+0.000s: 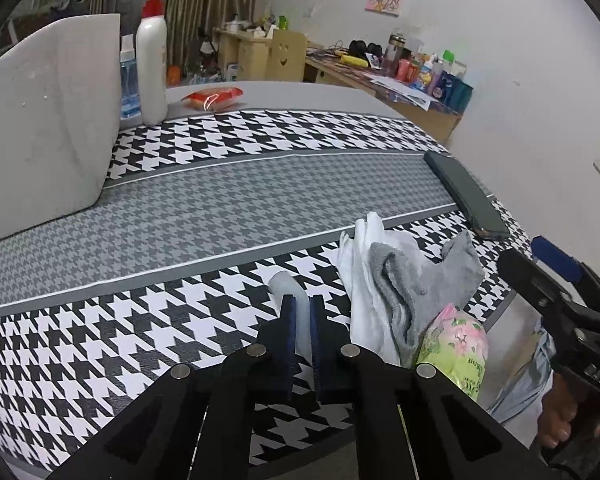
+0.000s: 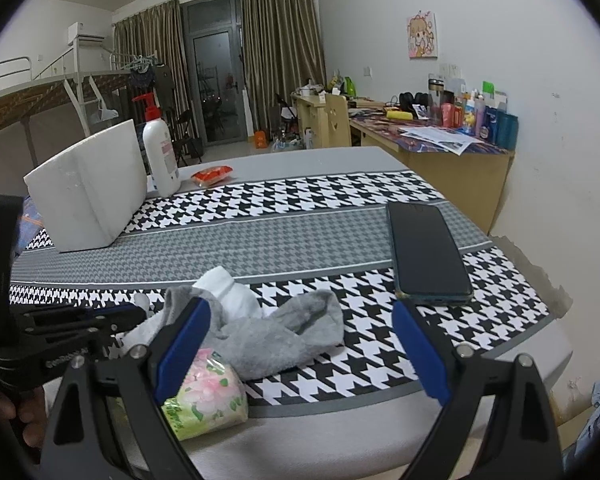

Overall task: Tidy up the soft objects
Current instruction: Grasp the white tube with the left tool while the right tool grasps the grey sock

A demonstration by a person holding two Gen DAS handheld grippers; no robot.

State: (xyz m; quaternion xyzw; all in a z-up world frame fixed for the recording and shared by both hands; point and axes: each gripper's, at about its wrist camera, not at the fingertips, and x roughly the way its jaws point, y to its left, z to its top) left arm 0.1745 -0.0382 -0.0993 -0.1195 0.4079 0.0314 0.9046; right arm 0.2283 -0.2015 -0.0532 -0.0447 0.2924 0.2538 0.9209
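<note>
A grey sock point(image 1: 420, 280) point(image 2: 268, 336) lies crumpled over white socks point(image 1: 364, 264) point(image 2: 228, 288) near the table's front edge. A green floral tissue pack point(image 1: 456, 348) point(image 2: 208, 396) lies beside them. My left gripper point(image 1: 302, 312) is shut on a pale white sock point(image 1: 286, 284) and holds it low over the houndstooth cloth, left of the pile. My right gripper point(image 2: 300, 320) is wide open above the grey sock and holds nothing.
A white foam box point(image 1: 44, 132) point(image 2: 88, 196) stands at the back left, with a lotion pump bottle point(image 1: 152, 60) point(image 2: 160, 152) and a red snack packet point(image 1: 214, 98) point(image 2: 212, 174) behind it. A black phone point(image 1: 466, 194) point(image 2: 426, 252) lies at the right edge.
</note>
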